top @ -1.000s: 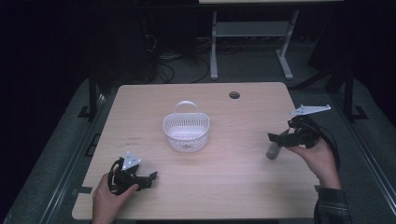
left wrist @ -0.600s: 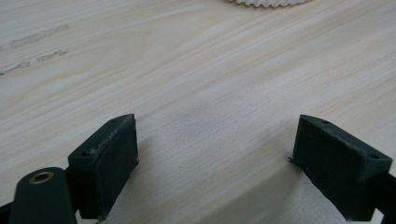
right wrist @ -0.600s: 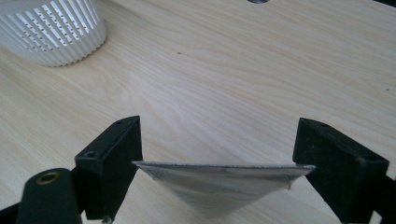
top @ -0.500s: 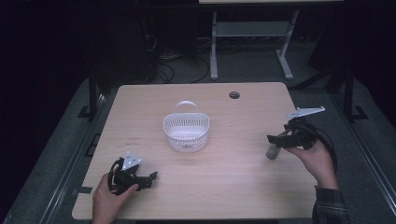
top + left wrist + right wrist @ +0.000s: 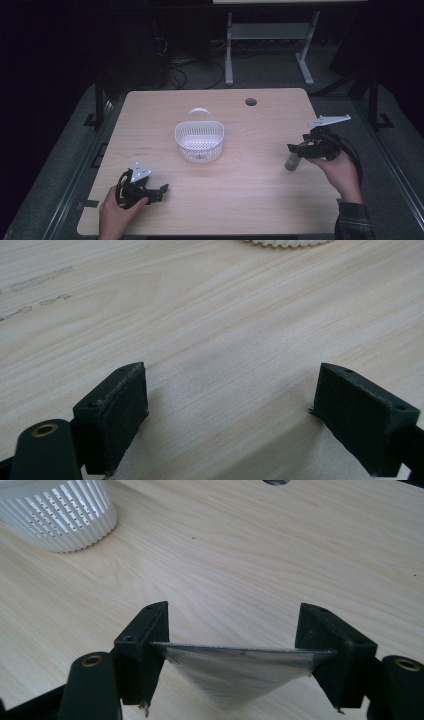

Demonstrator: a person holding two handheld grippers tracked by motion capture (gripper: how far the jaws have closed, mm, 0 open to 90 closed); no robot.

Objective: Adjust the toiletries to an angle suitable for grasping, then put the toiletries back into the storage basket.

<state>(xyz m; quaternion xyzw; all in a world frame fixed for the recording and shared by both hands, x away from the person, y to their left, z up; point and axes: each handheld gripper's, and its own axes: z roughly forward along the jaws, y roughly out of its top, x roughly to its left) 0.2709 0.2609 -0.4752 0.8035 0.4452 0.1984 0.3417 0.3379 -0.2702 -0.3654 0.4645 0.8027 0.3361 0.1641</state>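
On the table (image 5: 240, 200) stands one basket (image 5: 199, 141); left tongs (image 5: 159, 191) gape empty, right tongs (image 5: 232, 645) clamp one silvery pouch (image 5: 235, 672).

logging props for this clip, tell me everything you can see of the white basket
The white basket looks like plastic: a round tub with slotted, ribbed walls, a perforated floor and a thin hoop handle raised upright over it. It stands upright near the middle of the wooden table, looks empty, and nothing touches it. Both tools sit well away from it.

Lone basket (image 5: 199, 142) mid-table (image 5: 260, 190)
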